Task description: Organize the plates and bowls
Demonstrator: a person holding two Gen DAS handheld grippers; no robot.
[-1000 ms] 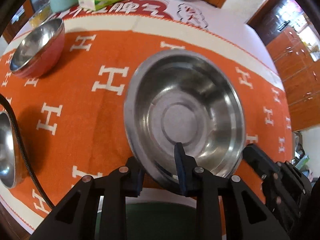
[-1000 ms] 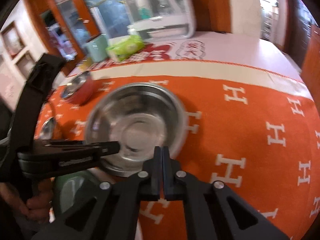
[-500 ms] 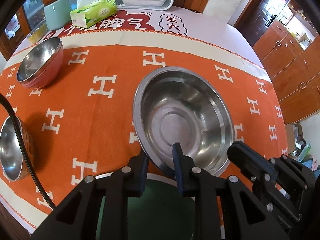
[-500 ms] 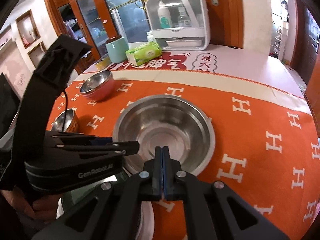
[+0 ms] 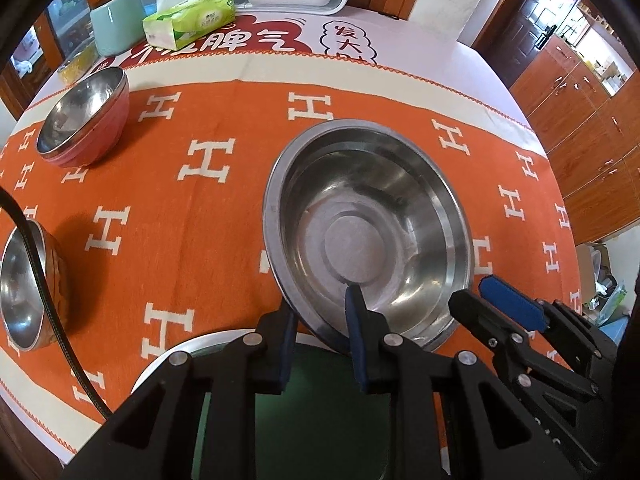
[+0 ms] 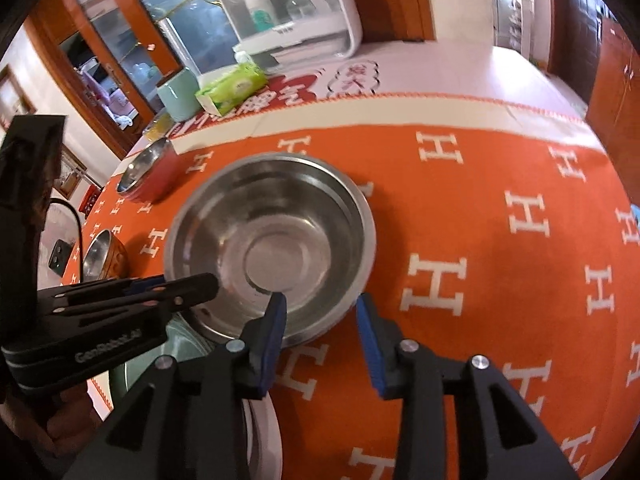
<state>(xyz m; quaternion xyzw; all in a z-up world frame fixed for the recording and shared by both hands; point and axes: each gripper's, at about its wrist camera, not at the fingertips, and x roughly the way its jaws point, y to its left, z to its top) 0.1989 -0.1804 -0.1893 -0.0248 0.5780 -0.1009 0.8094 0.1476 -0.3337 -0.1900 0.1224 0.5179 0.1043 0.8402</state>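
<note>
Big steel bowl (image 5: 368, 232) sits frame centre on orange cloth; L gripper (image 5: 320, 320) straddles its near rim, jaws apart (not clamped); R gripper (image 6: 320, 320) open; likely light, stiff, slippery; grip rim.

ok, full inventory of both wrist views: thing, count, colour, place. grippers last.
large steel bowl: 1, silver, centre of cloth
red-sided bowl: 1, steel inside, far left
gold-sided bowl: 1, steel inside, left edge
green plate: 1, white rim, near edge under the grippers
tissue pack: 1, green, far side
cup: 1, mint, beside the tissues
white rack: 1, far end
tablecloth: 1, orange with white H
left gripper: open, straddling the big bowl's near rim
right gripper: open, at the bowl's near rim
</note>
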